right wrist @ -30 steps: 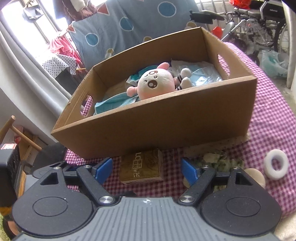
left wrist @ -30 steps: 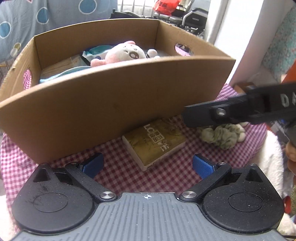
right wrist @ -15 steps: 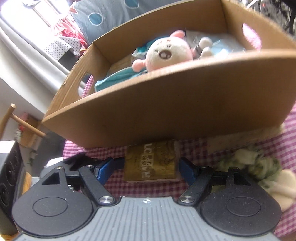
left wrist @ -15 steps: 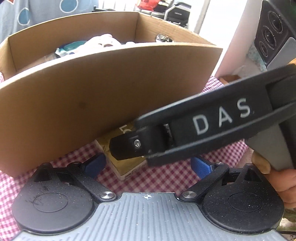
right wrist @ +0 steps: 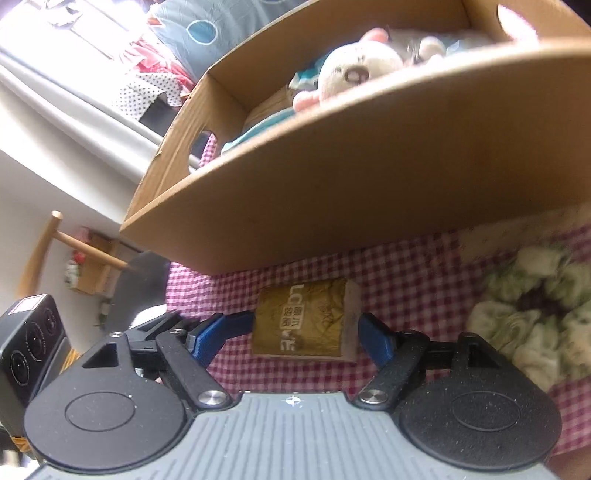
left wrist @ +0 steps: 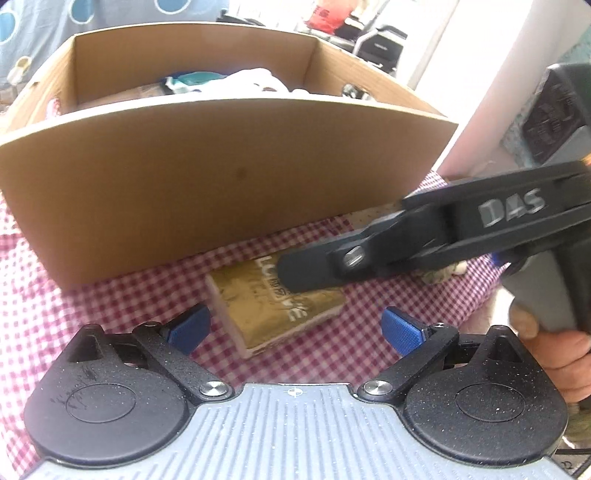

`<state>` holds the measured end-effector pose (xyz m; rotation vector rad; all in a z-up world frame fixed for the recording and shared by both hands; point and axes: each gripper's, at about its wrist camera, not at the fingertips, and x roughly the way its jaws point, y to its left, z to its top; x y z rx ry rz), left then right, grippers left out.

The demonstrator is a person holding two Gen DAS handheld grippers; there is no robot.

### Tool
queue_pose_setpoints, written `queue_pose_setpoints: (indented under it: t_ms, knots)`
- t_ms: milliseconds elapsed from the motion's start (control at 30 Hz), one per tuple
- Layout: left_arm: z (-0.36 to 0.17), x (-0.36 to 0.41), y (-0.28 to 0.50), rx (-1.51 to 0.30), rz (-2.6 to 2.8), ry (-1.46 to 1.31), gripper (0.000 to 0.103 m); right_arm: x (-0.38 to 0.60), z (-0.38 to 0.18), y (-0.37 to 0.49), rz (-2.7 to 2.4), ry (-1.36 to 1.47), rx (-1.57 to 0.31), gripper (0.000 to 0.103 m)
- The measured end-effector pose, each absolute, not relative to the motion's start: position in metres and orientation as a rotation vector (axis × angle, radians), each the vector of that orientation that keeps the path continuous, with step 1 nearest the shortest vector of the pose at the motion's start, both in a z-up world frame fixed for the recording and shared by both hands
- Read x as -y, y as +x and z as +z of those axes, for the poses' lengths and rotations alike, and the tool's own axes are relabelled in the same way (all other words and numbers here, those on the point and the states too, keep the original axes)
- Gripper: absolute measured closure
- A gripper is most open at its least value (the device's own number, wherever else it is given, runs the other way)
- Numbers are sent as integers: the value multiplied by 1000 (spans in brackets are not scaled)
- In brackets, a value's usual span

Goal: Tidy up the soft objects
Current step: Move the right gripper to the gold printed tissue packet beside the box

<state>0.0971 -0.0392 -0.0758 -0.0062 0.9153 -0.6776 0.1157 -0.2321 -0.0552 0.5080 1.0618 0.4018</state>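
Note:
A gold tissue pack (right wrist: 306, 325) lies on the red checked cloth (right wrist: 406, 266) in front of a cardboard box (right wrist: 369, 177). My right gripper (right wrist: 306, 330) is open, its blue fingertips (right wrist: 227, 326) on either side of the pack, close to touching. In the left wrist view the pack (left wrist: 266, 314) lies ahead of my open, empty left gripper (left wrist: 295, 326), and the right gripper's black finger (left wrist: 332, 266) crosses over it. A pink and white plush toy (right wrist: 354, 70) and teal cloth (right wrist: 258, 129) lie in the box.
A green and white scrunchie (right wrist: 535, 314) lies on the cloth to the right of the pack. A wooden rack (right wrist: 55, 243) and a black device (right wrist: 29, 339) stand off the table's left side. Patterned bedding (right wrist: 207, 26) hangs behind the box.
My right gripper has dropped lower and moved forward until its fingers straddle the tissue pack. The left gripper has pulled back slightly and shows more of the pack.

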Motion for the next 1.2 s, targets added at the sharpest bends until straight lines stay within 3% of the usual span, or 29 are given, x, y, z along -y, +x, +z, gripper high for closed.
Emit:
queue_pose_setpoints:
  t_ms: [133,700,900,1200]
  knots:
    - [-75,29,86,-867,-677,-26,1,226,-27,102,327,378,-985,0]
    - [-71,15,84,-809,-696,-71,1,198,48,50,25,-318,-594,0]
    - [-61,6,78,-747,-738,-98,0,221,66,44,86,-195,-483,0]
    - [-66,21,77,-775,-680,-30,1,229,40,52,160,-7,-559,0]
